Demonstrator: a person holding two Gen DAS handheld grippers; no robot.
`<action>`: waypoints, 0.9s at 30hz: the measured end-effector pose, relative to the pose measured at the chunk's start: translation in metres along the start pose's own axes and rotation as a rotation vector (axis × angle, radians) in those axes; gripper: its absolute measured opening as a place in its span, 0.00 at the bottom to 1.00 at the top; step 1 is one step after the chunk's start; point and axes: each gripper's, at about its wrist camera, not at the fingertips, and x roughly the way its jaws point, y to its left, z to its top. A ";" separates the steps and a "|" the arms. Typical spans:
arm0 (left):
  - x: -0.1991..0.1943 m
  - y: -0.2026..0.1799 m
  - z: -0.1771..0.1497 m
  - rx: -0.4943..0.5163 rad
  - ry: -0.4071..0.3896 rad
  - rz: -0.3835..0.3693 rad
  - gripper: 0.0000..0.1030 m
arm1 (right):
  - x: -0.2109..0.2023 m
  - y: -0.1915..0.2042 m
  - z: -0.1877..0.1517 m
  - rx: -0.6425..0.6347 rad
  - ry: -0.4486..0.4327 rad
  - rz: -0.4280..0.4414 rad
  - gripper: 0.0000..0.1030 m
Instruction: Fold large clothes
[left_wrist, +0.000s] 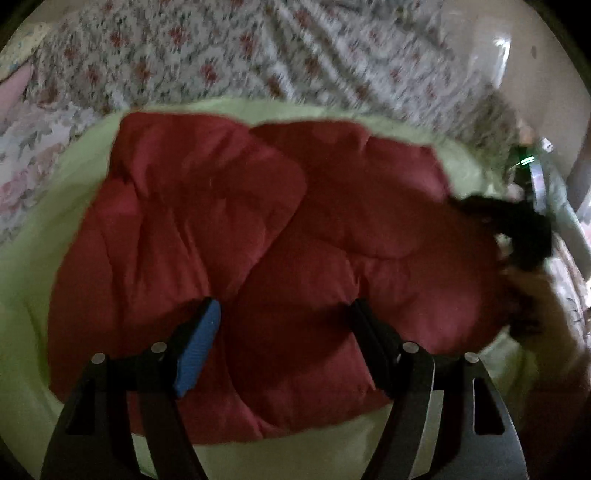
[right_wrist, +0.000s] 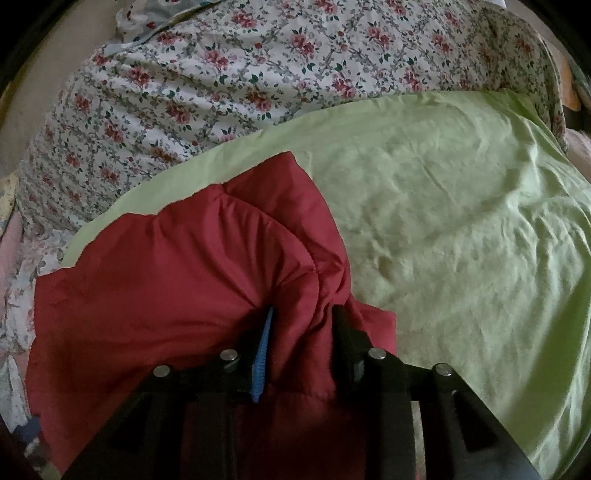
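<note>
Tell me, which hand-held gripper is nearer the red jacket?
Right. The right hand-held gripper has a bunched fold of the red jacket between its fingers; the left hand-held gripper hovers open above it, holding nothing.

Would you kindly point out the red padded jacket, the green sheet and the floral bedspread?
red padded jacket (left_wrist: 229, 206): left wrist view, on a quilted panel.
green sheet (right_wrist: 461, 206): right wrist view, on its bare creased middle.
floral bedspread (right_wrist: 229, 74): right wrist view, on the printed fabric behind the sheet.

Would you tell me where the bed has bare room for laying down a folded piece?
The green sheet lies bare between the red jacket and the floral cover. A thin green strip rims the jacket elsewhere. It is crowded where the right gripper straddles bunched fabric.
</note>
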 end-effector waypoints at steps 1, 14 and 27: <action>0.006 0.003 -0.001 -0.012 0.006 -0.003 0.71 | -0.007 0.000 -0.001 0.006 -0.007 0.007 0.33; 0.012 0.000 -0.006 -0.031 -0.009 0.028 0.72 | -0.087 0.060 -0.072 -0.262 -0.044 0.151 0.49; -0.027 0.001 -0.007 -0.046 -0.087 0.100 0.71 | -0.061 0.052 -0.093 -0.301 -0.074 0.089 0.50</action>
